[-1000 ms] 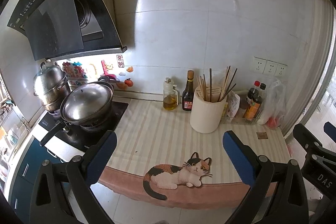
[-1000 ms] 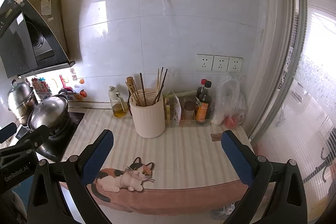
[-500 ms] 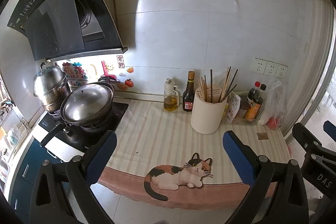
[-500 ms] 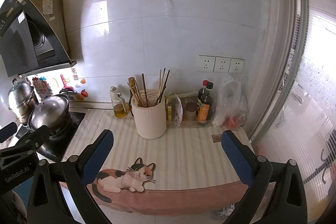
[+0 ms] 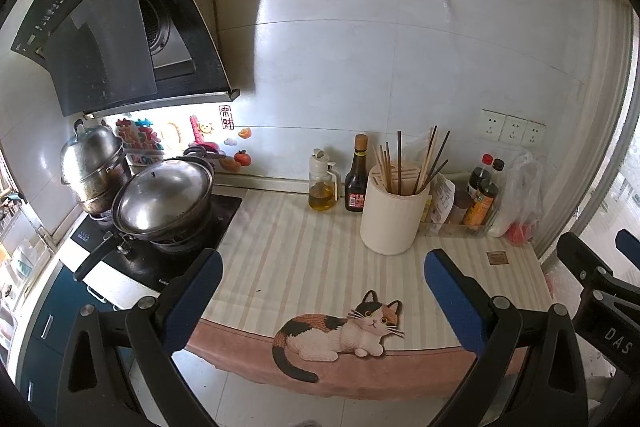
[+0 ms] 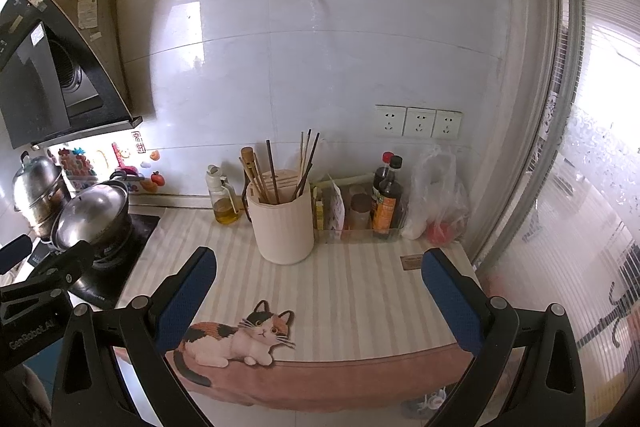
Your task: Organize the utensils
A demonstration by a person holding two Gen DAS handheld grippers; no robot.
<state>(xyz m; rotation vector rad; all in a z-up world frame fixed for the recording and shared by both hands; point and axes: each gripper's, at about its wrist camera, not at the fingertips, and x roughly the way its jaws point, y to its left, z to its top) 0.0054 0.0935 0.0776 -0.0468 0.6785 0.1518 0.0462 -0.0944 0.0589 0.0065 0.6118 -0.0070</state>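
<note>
striped cloth-covered counter (image 5: 304, 259) fills frame centre, soft, cat print at lower edge. cream cylindrical holder (image 5: 394, 213) right of centre, smooth, matte. thin wood and dark chopsticks (image 5: 416, 163) stand splayed inside it, loose; exact count unclear. left gripper (image 5: 320, 301) and right gripper (image 6: 318, 297) hover at bottom of frame, jaws spread wide, empty. risk: wide jaw clips tall holder, tips it toward glass bottles (image 5: 356, 181) just left; slim sticks slip from pads.
</note>
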